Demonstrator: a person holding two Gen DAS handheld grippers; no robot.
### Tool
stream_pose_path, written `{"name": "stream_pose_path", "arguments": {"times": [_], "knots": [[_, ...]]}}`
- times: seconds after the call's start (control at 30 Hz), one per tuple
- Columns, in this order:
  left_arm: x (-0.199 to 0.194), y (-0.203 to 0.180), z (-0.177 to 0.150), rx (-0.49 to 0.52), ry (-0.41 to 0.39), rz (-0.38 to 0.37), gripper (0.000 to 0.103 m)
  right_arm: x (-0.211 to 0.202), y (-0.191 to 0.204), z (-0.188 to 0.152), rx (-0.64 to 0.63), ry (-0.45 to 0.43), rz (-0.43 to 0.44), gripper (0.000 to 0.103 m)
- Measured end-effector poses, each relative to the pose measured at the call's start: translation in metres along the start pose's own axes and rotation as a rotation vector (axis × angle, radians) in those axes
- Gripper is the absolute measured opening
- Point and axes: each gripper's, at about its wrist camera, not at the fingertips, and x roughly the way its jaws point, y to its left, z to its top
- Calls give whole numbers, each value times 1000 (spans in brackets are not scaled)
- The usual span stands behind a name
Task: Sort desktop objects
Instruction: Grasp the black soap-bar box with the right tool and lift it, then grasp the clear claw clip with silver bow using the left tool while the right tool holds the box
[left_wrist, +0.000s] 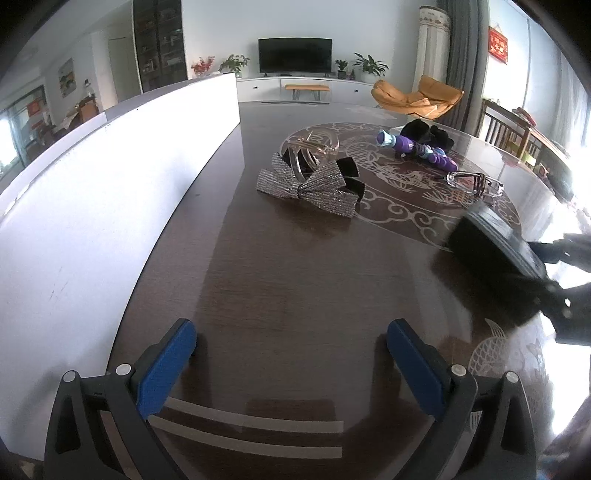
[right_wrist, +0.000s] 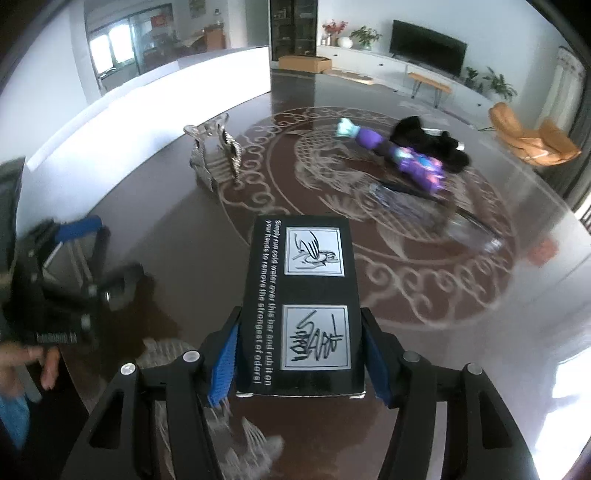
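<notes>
A black box (right_wrist: 303, 288) with white print and two drawings sits lengthwise between the blue pads of my right gripper (right_wrist: 300, 325), which is shut on its two long sides just above the dark table (right_wrist: 424, 295). From the left wrist view the same black box (left_wrist: 495, 254) shows at the right edge, held by my right gripper (left_wrist: 554, 273). My left gripper (left_wrist: 291, 332) stands open over bare table with nothing between its fingers; in the right wrist view my left gripper (right_wrist: 99, 254) is at the left, blurred.
Beyond the grippers lie a rhinestone bow clip (left_wrist: 306, 184), a clear hair claw (left_wrist: 314, 147), a purple toy (left_wrist: 417, 149), a black fuzzy item (left_wrist: 428, 133) and clear-framed glasses (left_wrist: 476, 182). A white panel (left_wrist: 110, 184) borders the table's left side. A hand (right_wrist: 44, 365) holds the left tool.
</notes>
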Motion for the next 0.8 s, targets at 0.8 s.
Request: {"name": "stream_pose_path", "arguments": {"times": [0.8], "knots": [[0,-1,-1,6,-1,-5,103,31,-22,22,59,-70,-9,60]]}}
